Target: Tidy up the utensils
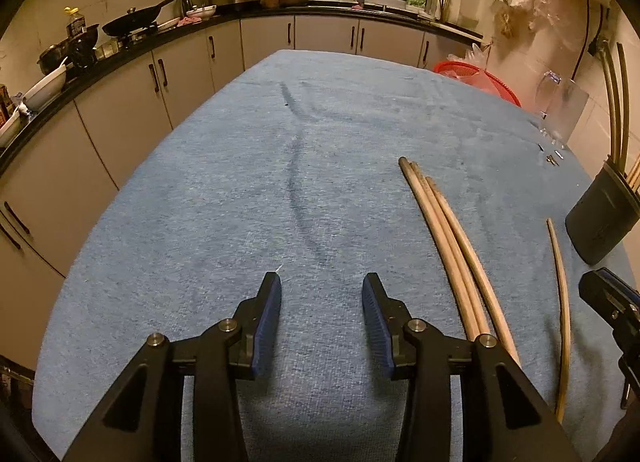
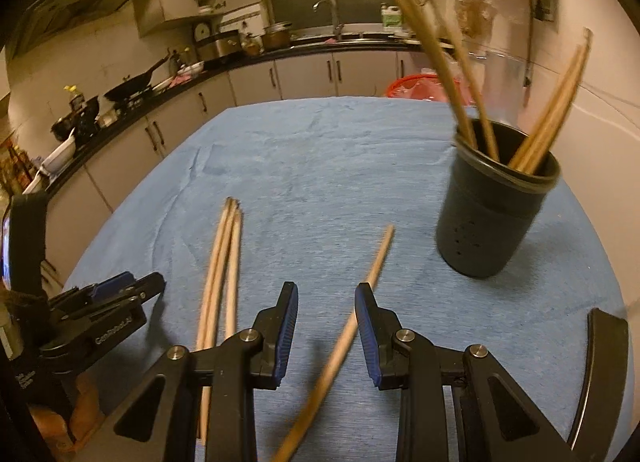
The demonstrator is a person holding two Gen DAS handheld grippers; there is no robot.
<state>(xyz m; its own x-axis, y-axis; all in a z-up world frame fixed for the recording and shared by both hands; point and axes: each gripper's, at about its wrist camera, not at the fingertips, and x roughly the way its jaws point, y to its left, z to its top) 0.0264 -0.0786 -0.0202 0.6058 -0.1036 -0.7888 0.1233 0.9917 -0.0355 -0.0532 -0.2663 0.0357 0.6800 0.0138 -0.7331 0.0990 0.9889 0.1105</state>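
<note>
Holder, black, upright w/ several chopsticks inside; both grippers' jaws part-open, gripping nothing.

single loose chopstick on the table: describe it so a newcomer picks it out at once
On the blue cloth, between the black holder and a bundle of three chopsticks, one chopstick lies alone. It runs diagonally between the open fingers of the right gripper; unlike the bundle, it touches no other stick.
</note>
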